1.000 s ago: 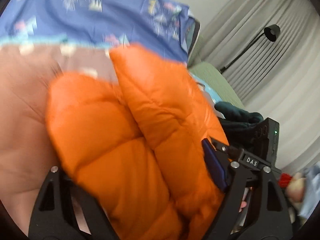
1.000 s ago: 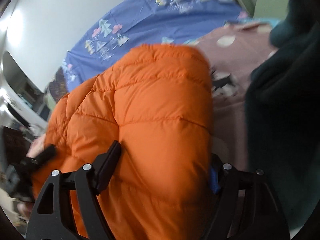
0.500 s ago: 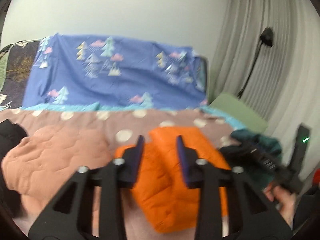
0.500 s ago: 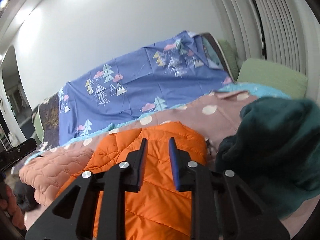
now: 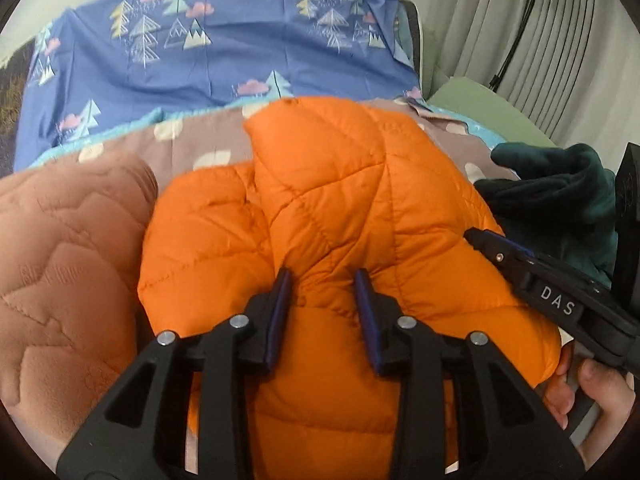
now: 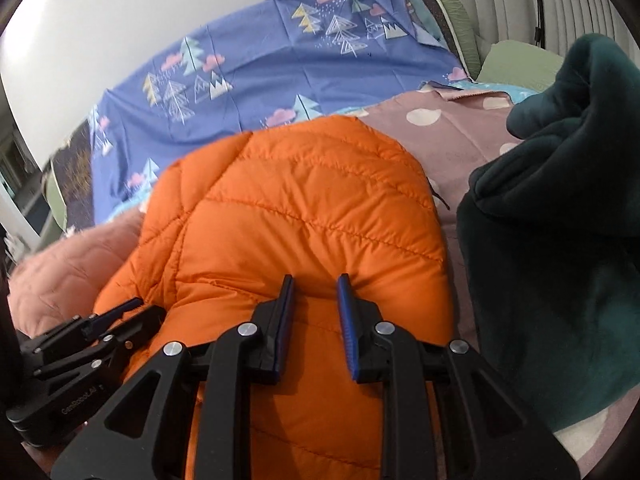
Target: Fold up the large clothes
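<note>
Left wrist view: orange puffer jacket [image 5: 352,216] folded into a thick bundle on the spotted bedspread [image 5: 200,140], long axis running away from the fingers toward the blue tree-print sheet [image 5: 224,52]. Left gripper [image 5: 324,280] pressed into the near part of the bundle, fingers narrow, a ridge of orange quilting pinched between the blue pads; jaws just reopened a little after closing, fabric between them. To the left of the fingers, touching the jacket, a pink quilted garment [image 5: 68,264]. To the right of the fingers, right gripper [image 5: 476,236] lying against the jacket's side, with a bare hand [image 5: 592,392] below it; beyond, a dark green fleece [image 5: 560,188].

Right wrist view: same jacket [image 6: 304,216] directly ahead of the right gripper [image 6: 314,280], rounded far end pointing at the sheet [image 6: 280,72]. Fingers narrow, tips sunk into a fold of the orange shell, which bulges on both sides. Left gripper [image 6: 132,308] low to the left of the fingers, at the jacket's edge. Green fleece [image 6: 560,216] heaped just right of the fingers, close beside the jacket; whether touching, cannot tell.
</note>
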{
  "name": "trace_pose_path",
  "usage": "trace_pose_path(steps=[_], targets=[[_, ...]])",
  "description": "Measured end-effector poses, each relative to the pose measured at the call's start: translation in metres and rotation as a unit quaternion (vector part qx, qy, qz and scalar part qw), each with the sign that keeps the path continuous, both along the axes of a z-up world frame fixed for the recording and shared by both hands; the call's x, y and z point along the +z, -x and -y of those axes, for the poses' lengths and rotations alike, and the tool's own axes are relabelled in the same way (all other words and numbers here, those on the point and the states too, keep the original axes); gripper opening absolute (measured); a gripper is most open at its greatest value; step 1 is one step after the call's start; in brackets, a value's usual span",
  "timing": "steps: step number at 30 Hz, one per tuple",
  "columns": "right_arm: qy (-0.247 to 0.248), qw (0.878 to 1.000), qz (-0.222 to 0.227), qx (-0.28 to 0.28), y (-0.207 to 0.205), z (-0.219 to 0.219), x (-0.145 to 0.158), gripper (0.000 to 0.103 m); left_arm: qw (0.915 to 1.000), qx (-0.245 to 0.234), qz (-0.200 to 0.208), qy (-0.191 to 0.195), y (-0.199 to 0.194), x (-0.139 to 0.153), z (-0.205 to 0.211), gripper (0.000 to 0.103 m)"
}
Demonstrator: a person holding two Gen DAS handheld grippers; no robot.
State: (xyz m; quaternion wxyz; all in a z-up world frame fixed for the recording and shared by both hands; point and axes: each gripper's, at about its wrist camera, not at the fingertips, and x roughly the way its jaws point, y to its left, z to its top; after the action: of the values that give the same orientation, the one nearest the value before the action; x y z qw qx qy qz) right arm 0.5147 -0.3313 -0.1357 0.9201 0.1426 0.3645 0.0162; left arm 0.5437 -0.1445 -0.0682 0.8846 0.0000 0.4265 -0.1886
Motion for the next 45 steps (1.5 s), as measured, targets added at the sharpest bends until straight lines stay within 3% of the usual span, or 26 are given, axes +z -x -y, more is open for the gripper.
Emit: trace_pose_path(steps=[5, 7, 10, 12, 14, 15, 22, 25, 30, 36, 40, 45], targets=[[0.035, 0.999, -0.007, -0.005, 0.002, -0.007, 0.001, 0.027, 0.9999, -0.011, -0.001, -0.005, 0.005, -0.005, -0.005, 0.038], [0.031, 0.999, -0.002, -0.009, 0.004, -0.006, 0.003, 0.027, 0.9998, -0.002, 0.011, -0.017, 0.008, -0.005, -0.004, 0.053], [0.008, 1.000, 0.003, -0.016, 0.012, 0.001, 0.013, 0.030, 0.9994, 0.008, 0.024, -0.021, 0.013, 0.004, -0.007, 0.057], [-0.006, 1.000, 0.015, -0.018, 0.019, 0.004, 0.024, 0.037, 0.9994, 0.014, 0.030, -0.011, 0.016, 0.012, -0.011, 0.064], [-0.004, 0.999, 0.040, -0.022, 0.032, 0.002, 0.041, 0.065, 0.9988, 0.023, 0.043, -0.006, 0.022, 0.023, -0.016, 0.074], [0.004, 0.998, 0.050, -0.025, 0.037, 0.000, 0.048, 0.070, 0.9982, 0.028, 0.053, -0.011, 0.025, 0.028, -0.017, 0.081], [0.012, 0.996, 0.086, -0.028, 0.078, -0.014, 0.084, 0.084, 0.9902, 0.044, 0.116, -0.064, 0.070, 0.051, -0.022, 0.087], [0.025, 0.996, 0.078, -0.019, 0.089, -0.024, 0.083, 0.090, 0.9878, 0.049, 0.130, -0.070, 0.093, 0.062, -0.026, 0.088], [0.025, 0.998, 0.054, -0.007, 0.108, -0.033, 0.075, 0.090, 0.9785, 0.076, 0.175, -0.077, 0.131, 0.085, -0.035, 0.093], [0.012, 0.998, 0.060, -0.009, 0.149, -0.034, 0.083, 0.092, 0.9760, 0.089, 0.193, -0.050, 0.170, 0.107, -0.049, 0.098], [0.009, 0.997, 0.068, -0.020, 0.180, -0.033, 0.090, 0.102, 0.9759, 0.098, 0.194, -0.023, 0.191, 0.123, -0.056, 0.101], [-0.007, 0.995, 0.091, -0.028, 0.199, -0.034, 0.089, 0.102, 0.9732, 0.107, 0.199, -0.043, 0.206, 0.125, -0.048, 0.101]])
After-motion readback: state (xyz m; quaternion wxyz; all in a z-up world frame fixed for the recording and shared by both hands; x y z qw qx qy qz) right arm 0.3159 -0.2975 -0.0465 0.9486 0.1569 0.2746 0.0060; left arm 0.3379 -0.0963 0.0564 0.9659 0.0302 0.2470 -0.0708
